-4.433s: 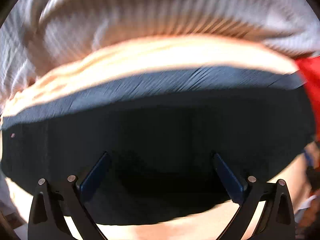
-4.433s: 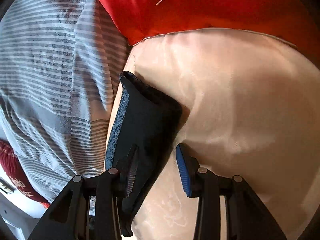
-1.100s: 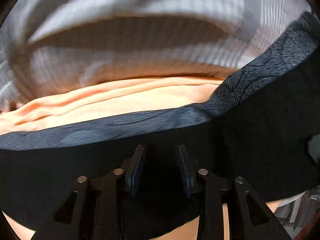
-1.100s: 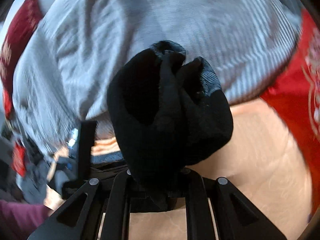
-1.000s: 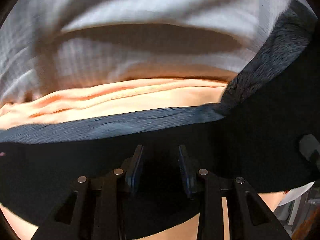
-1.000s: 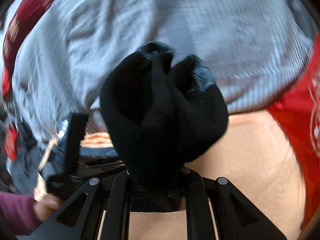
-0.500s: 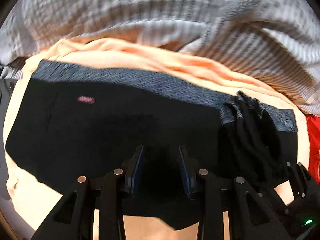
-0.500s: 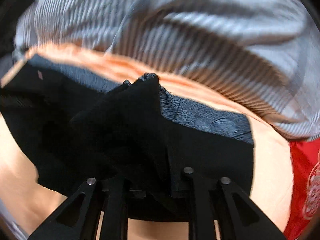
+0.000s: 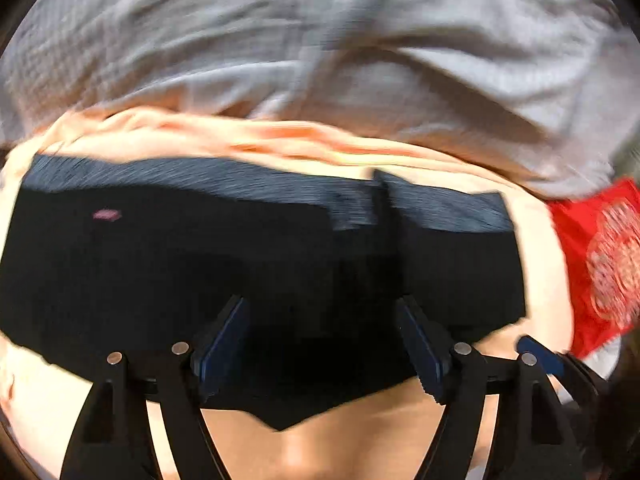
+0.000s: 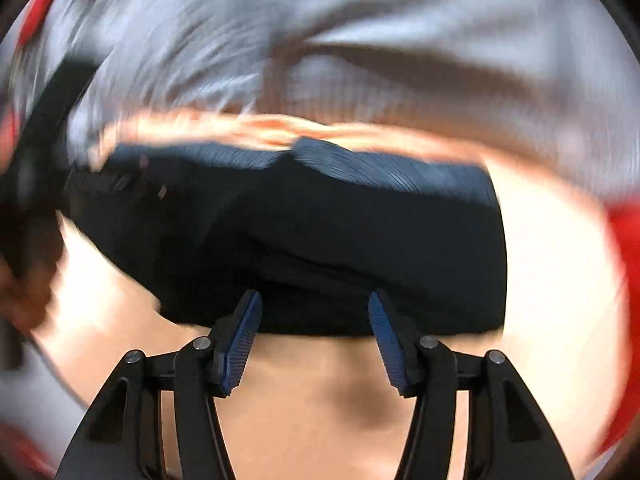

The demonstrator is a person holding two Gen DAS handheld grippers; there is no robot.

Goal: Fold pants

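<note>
Black fabric fills the space ahead of both grippers — the dark folded pants (image 9: pixel 248 264) with a grey ribbed waistband lie flat on a peach satin sheet (image 9: pixel 360 440). Blue-padded, the left gripper (image 9: pixel 322 344) has its jaws spread wide over the near edge, gripping nothing. Ahead of the right gripper (image 10: pixel 314 338) the pants (image 10: pixel 320 240) lie likewise — jaws apart, empty. Beyond lies a grey striped blanket (image 9: pixel 320 48); far right, a red patterned cloth (image 9: pixel 592 264).

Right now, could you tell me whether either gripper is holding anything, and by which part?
Nothing is held: the left gripper and right gripper are both open above the folded black fabric pants.
</note>
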